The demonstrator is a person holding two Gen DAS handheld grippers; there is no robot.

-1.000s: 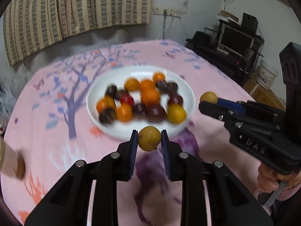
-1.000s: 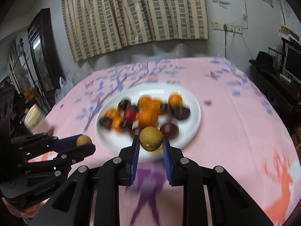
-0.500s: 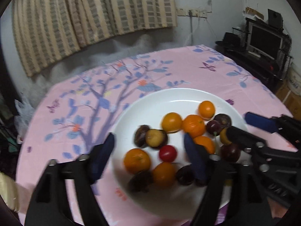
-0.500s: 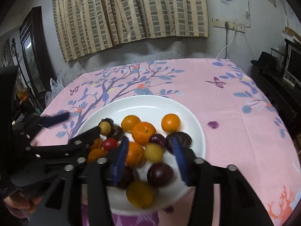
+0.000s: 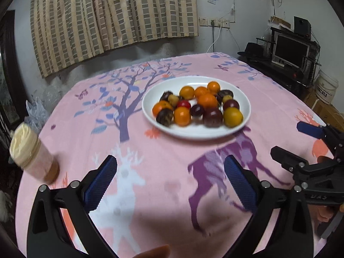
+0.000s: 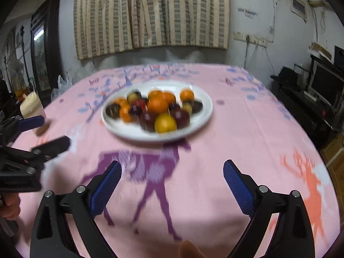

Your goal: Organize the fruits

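A white plate (image 5: 150, 111) (image 6: 204, 111) sits mid-table, holding several small fruits: orange ones (image 5: 207, 100), dark purple ones (image 5: 212, 117), a yellow one (image 5: 232, 116) (image 6: 165, 124) and a small red one (image 5: 183, 103). My left gripper (image 5: 171, 177) is open and empty, above the cloth well short of the plate; it also shows at the left of the right wrist view (image 6: 40, 132). My right gripper (image 6: 172, 178) is open and empty, likewise back from the plate; it shows at the right of the left wrist view (image 5: 296, 142).
A pink tablecloth (image 5: 150, 182) with tree and deer prints covers the table. A capped jar (image 5: 32, 152) stands near the left edge. A plastic bag (image 5: 36, 109) lies beyond it. A monitor and shelves (image 5: 290, 51) stand to the right. Striped curtains hang behind.
Both grippers held a small tan fruit a second ago, opened over the plate and left the fruits there. Both have since pulled back toward the near side of the table.
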